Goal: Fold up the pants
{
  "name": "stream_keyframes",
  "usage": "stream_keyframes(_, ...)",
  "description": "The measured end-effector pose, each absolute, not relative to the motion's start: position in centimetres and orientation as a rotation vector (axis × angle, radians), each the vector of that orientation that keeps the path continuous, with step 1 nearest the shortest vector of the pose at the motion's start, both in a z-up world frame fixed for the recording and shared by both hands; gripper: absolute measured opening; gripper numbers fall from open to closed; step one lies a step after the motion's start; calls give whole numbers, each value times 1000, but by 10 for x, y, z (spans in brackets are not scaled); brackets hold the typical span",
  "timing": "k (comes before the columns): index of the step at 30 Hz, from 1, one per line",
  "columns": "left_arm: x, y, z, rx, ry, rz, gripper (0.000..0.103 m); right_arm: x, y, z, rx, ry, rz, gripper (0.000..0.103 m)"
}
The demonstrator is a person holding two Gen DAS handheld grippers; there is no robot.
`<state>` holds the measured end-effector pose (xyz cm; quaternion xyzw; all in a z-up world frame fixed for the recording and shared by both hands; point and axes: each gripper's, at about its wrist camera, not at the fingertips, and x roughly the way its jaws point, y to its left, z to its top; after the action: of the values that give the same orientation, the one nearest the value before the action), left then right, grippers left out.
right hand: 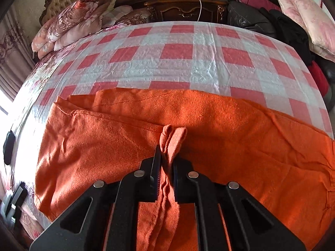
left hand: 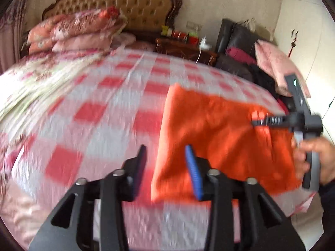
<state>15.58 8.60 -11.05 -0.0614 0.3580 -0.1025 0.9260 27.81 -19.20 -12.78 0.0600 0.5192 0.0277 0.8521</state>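
Note:
The orange pants (right hand: 209,129) lie spread across the near part of the checked bed; in the blurred left wrist view they (left hand: 213,129) lie to the right. My right gripper (right hand: 166,156) is shut on a pinched fold of the orange pants, which bunches up between the jaws. It also shows in the left wrist view (left hand: 270,121), held by a hand over the pants' right side. My left gripper (left hand: 166,152) is open and empty, hovering over the pants' left edge and the bedsheet.
The bed has a red and white checked sheet (right hand: 178,50). Folded floral quilts (right hand: 71,23) lie at the headboard end. A dark wooden nightstand (right hand: 186,8), a black leather chair (right hand: 251,14) with clothes and a pink pillow (right hand: 303,14) stand behind.

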Motion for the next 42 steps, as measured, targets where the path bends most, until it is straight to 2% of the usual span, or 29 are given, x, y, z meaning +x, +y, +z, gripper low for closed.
stream_keyframes(4,227,63,-106,-59,764,-278,46,275,-193,-128,131,1079,59,8)
stream_keyframes(5,244,59,-110,-59,802,-291,41,275,-193,-128,133,1078,61,8)
stream_keyframes(6,263,54,-117,-65,839,-314,32,274,-192,-127,138,1078,62,8)
stream_keyframes(9,304,46,-142,58,926,-232,23,275,-194,-127,149,1084,79,9)
stream_keyframes(15,317,76,-128,-84,878,-183,20,277,-193,-126,105,1105,139,13)
stream_keyframes(20,334,43,-142,24,959,-235,26,278,-191,-125,81,1123,148,16)
stream_keyframes(21,338,48,-143,7,960,-193,43,277,-192,-123,88,1131,143,23)
stream_keyframes(22,339,52,-139,10,942,-104,47,273,-194,-119,90,1130,125,30)
stream_keyframes(25,321,60,-115,9,862,-37,46,250,-200,-101,94,1072,80,36)
stream_keyframes(27,298,64,-106,-71,856,-73,45,233,-197,-95,108,1041,95,49)
stream_keyframes(31,229,24,-108,-73,911,-223,44,204,-169,-93,43,994,141,49)
stream_keyframes(33,206,3,-117,6,930,-228,44,194,-151,-100,-45,986,147,58)
stream_keyframes(35,193,-4,-134,-12,980,-206,47,188,-143,-108,-70,1000,141,61)
stream_keyframes(36,185,-3,-139,-17,981,-198,50,187,-142,-116,-66,1024,141,69)
stream_keyframes(37,179,-6,-139,9,957,-184,70,187,-141,-126,-83,1065,129,74)
stream_keyframes(40,175,-10,-147,32,965,-179,79,181,-151,-136,-46,1051,110,84)
stream_keyframes(42,175,-9,-147,16,967,-181,82,178,-155,-137,-46,1037,105,85)
